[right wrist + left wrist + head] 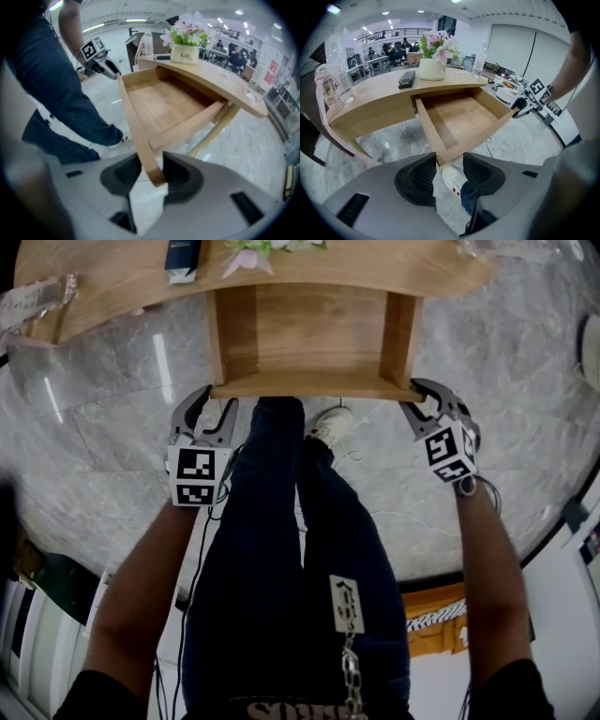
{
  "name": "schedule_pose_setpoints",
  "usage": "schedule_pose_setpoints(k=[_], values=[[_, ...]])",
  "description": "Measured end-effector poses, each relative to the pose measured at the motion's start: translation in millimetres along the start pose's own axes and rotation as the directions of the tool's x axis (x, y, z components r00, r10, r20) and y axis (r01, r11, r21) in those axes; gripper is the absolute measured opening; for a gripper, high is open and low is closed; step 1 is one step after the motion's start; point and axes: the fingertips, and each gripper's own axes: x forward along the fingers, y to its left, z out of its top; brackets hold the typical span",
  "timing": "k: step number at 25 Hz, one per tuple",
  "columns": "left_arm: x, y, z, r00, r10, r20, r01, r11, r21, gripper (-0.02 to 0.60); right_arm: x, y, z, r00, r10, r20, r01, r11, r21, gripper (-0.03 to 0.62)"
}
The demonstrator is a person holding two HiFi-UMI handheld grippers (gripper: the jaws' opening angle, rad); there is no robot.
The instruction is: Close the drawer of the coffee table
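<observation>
The coffee table point(112, 287) has a light wooden top, and its drawer point(314, 385) stands pulled out toward me, empty inside point(459, 117). My left gripper point(217, 401) sits at the drawer's front left corner. In the left gripper view that corner point(439, 158) lies at the tips of the open jaws point(449, 161), with floor and a shoe showing in the gap. My right gripper point(412, 395) is at the front right corner. The end of the front panel point(153, 171) pokes between its jaws point(152, 168), with a gap beside it.
On the tabletop stand a white pot of flowers point(432, 65), a dark box point(407, 78), a clear bottle point(478, 61) and a glass jug point(337, 70). My legs and a white shoe point(328, 423) are right below the drawer front, on grey marble floor point(112, 437). People sit far behind.
</observation>
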Motion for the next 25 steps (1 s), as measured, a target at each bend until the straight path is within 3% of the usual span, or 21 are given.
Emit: schedule_pose_setpoints(k=[10,25], values=[[2.7,2.4,6.6,0.999,-0.039,-0.028,0.039,0.999,0.009,0.196,-0.3,-6.4,3.4,0.999,0.018,-0.035,-0.017,1.0,0.014,0.158],[36.4,49.6,78.9,0.999,-0.048,0.023,0.047,0.999,0.022,0.195,11.6,-86.2,46.1,0.999,-0.031,-0.017,0.031,0.999,0.013,0.163]])
